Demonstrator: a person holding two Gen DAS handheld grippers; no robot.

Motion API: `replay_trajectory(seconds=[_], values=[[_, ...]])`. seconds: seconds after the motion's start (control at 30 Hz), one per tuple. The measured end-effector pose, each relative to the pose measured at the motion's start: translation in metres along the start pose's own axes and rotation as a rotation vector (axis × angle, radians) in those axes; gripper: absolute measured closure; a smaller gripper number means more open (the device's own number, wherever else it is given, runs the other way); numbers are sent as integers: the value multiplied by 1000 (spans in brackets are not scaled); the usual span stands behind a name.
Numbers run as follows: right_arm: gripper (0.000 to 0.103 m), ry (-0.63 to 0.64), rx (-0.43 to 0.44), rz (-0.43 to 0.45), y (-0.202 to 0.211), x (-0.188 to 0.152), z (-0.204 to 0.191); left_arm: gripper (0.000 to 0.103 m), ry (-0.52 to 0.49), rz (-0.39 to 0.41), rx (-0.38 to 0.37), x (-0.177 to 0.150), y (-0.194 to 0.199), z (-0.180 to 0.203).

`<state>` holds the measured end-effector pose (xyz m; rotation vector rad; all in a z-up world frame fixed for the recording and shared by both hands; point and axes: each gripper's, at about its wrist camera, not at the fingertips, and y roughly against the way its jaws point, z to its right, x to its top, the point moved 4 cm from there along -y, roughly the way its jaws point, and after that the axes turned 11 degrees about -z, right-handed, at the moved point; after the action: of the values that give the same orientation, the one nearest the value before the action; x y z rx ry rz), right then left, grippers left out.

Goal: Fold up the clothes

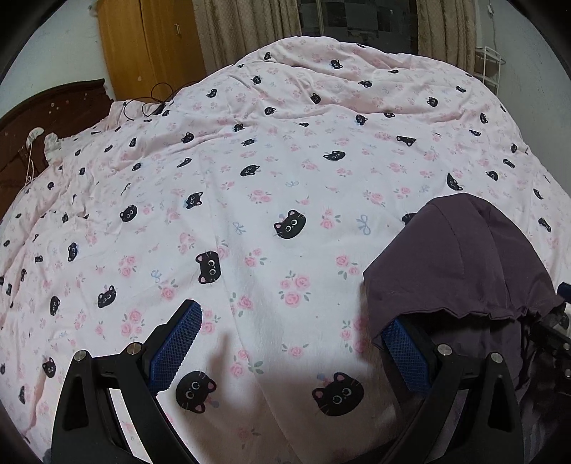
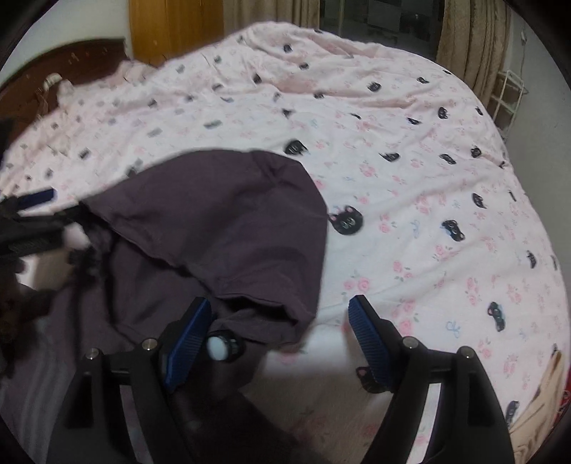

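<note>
A dark purple garment (image 2: 214, 228) lies bunched on the pink cat-print bedsheet (image 2: 410, 214), with a sleeve hem near the front. It also shows in the left wrist view (image 1: 460, 264) at the lower right, draped over the tip of my left gripper's right finger. My left gripper (image 1: 292, 328) is open, its jaws wide apart over the bedsheet (image 1: 267, 214). My right gripper (image 2: 282, 317) is open, with the garment's edge between its jaws and no grip on it. The left gripper (image 2: 35, 210) appears blurred at the left of the right wrist view.
A dark wooden headboard (image 1: 43, 117) and a wooden wardrobe (image 1: 150, 43) stand at the back left. Curtains (image 1: 242, 28) hang behind the bed. A black cable (image 1: 153, 103) lies near the pillows. A white wire rack (image 1: 489, 67) stands at the right.
</note>
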<state>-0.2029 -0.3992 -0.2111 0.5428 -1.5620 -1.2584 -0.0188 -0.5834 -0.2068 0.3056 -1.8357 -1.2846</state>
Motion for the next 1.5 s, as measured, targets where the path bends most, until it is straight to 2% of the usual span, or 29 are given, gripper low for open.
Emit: replay_trajectory(seconds=[0.07,0.2,0.3,0.4,0.5,0.57,0.63,0.8,0.9,0.97,1.07,1.1,1.17,1.27,1.33,1.4,1.47,1.5], values=[[22,-21,-32,-8,-5,1,4,5,-13,-3,22,-2,-2,2],[22,-139,-177,45,7,-2,30,5,-22,0,59,-4,-3,2],[18,-264,-121,86,23,-10,56,1,12,15,27,-6,5,-1],[16,-269,-144,77,27,-17,64,0,-1,-14,42,-11,1,5],[12,-230,-177,23,15,-27,64,0,-54,-67,97,-19,-12,15],[12,-206,-166,-56,-3,-32,63,0,-67,-104,98,-23,-22,18],[11,-203,-135,-102,-14,-36,64,0,-59,-108,92,-24,-22,18],[10,-158,-121,-52,19,-32,52,0,-35,-49,67,-17,4,13],[10,-94,-61,20,56,-29,36,0,-18,-18,7,-15,23,12],[10,-54,-27,75,79,-20,23,0,-23,-9,-19,-15,30,15],[10,-8,21,184,112,5,5,0,-44,-41,-1,-18,19,21],[10,5,26,187,113,18,-2,0,-48,-59,9,-19,13,23],[10,31,50,155,105,51,-17,0,-57,-95,28,-22,1,25],[12,58,92,72,78,96,-40,0,-33,-128,2,-24,-7,24],[12,89,72,14,52,115,-57,0,-23,-139,2,-25,-9,22],[20,119,51,-44,25,135,-74,0,-21,-147,13,-27,-12,21],[46,147,35,-105,-2,151,-89,0,-18,-157,20,-28,-16,20],[50,150,42,-145,-16,151,-92,0,-12,-164,14,-28,-17,18]])
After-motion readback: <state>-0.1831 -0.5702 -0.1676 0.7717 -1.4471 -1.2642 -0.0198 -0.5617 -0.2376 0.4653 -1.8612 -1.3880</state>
